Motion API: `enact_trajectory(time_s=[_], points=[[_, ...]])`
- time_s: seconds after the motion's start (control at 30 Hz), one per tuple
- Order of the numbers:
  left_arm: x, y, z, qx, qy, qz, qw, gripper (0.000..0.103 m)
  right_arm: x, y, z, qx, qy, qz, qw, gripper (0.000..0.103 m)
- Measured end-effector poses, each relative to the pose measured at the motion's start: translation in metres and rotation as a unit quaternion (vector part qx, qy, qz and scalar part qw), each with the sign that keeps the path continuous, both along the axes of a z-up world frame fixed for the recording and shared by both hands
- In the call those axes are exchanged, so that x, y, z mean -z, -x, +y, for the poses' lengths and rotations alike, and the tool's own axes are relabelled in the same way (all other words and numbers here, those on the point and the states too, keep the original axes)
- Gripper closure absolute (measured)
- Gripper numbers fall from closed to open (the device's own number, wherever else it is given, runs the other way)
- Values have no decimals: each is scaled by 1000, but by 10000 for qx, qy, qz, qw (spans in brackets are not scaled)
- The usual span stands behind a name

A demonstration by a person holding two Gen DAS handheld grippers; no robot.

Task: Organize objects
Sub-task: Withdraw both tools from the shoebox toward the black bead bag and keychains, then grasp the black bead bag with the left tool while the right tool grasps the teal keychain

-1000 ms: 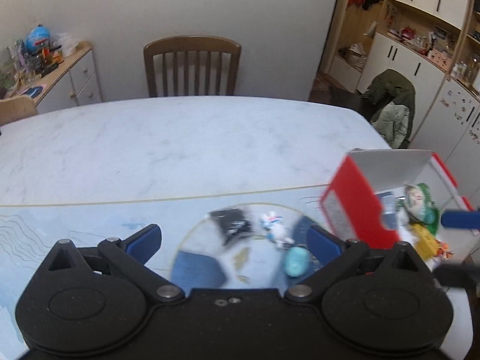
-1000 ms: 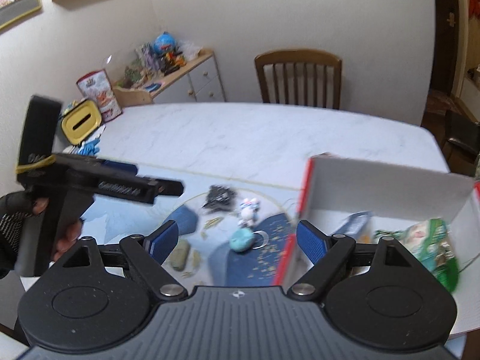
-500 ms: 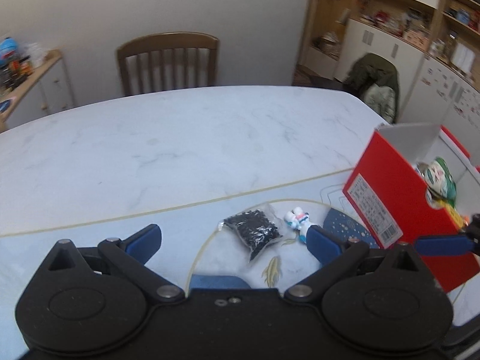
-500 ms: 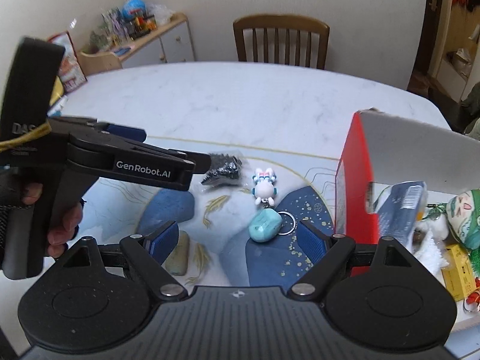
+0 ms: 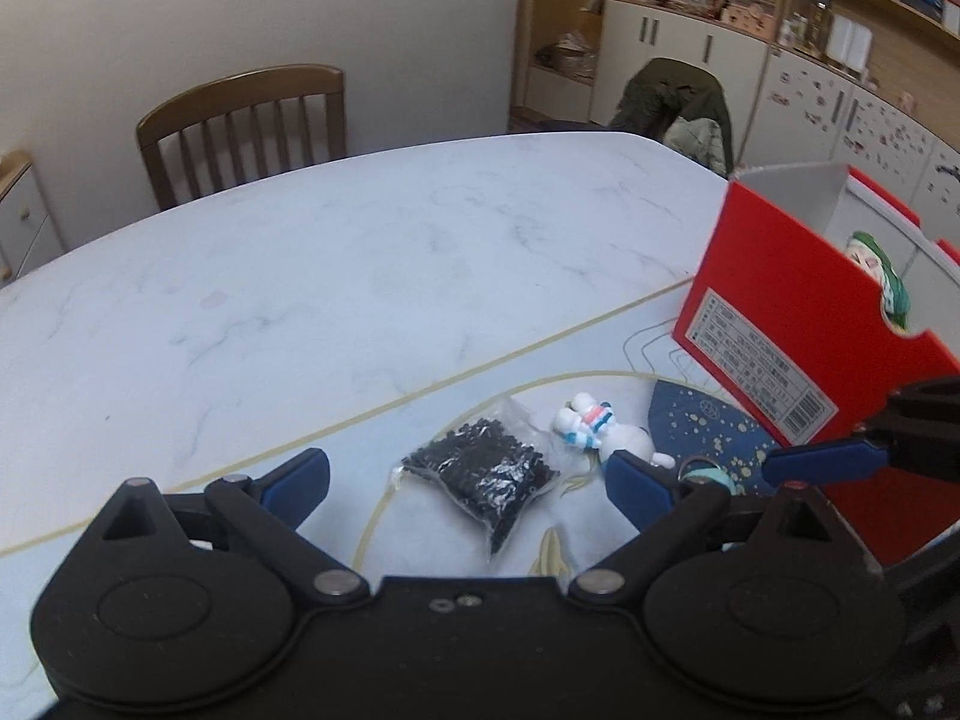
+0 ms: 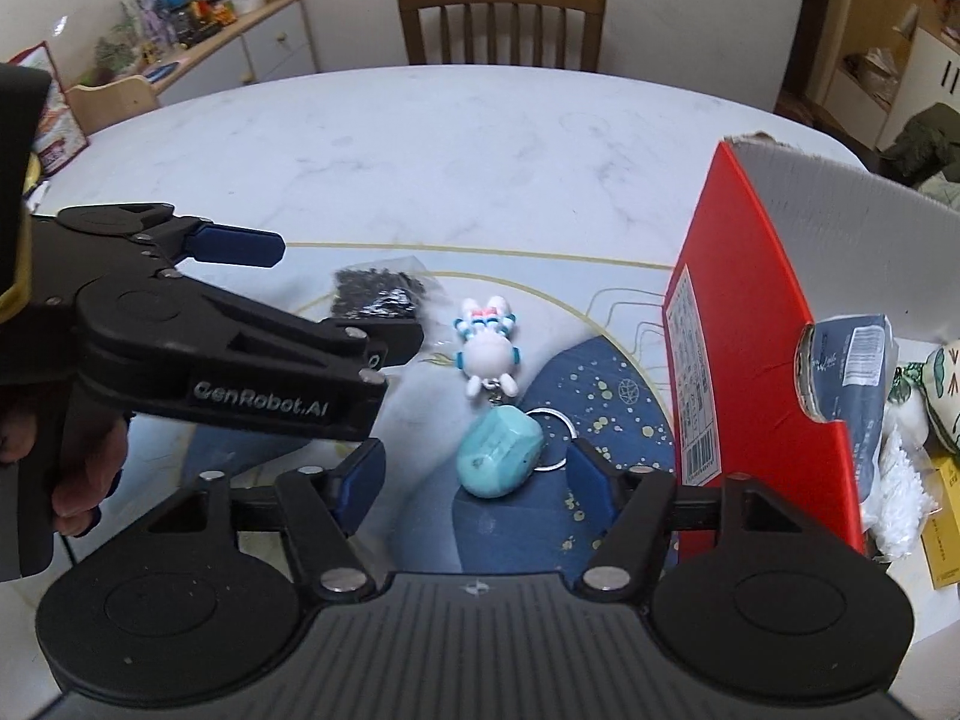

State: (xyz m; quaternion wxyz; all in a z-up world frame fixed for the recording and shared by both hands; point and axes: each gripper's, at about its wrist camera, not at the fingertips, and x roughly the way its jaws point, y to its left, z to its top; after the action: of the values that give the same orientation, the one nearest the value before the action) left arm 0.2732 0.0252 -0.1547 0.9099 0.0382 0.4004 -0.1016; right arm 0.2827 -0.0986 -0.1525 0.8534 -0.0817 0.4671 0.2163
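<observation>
Left wrist view: my left gripper [image 5: 468, 480] is spread wide, nothing between the blue pads. Lower centre, just ahead of it on the white marble-pattern table [image 5: 336, 276], lies a clear plastic bag of small black beads [image 5: 486, 474]. Right of the bag is a white rabbit figure keychain with blue and pink trim [image 5: 600, 429], partly behind my right finger. Red cardboard box with white inside [image 5: 798, 324] stands at the right edge, open top; a green-and-white plush toy [image 5: 882, 276] shows inside. One blue fingertip of the right gripper pokes in at lower right.

Right wrist view: right gripper [image 6: 474, 477] also wide, holding nothing. A turquoise rounded charm on a metal ring [image 6: 498, 459] sits between the fingertips, touching neither as far as I can tell. Rabbit just above it, bead bag upper left of that. Left gripper crosses the left side, held by a hand [image 6: 66, 468]. Box fills the right edge.
</observation>
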Motion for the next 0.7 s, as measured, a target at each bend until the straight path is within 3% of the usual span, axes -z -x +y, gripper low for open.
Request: enact_trajectory(time_s=[0.5,0.7], points=[[13,-12,2,32,7,6,10000,31,12,-13,4,173,58,156,9997,65],[16,-13,3,-2,-20,71,10000,54,12,-12,4,192,53,183,9996,69]])
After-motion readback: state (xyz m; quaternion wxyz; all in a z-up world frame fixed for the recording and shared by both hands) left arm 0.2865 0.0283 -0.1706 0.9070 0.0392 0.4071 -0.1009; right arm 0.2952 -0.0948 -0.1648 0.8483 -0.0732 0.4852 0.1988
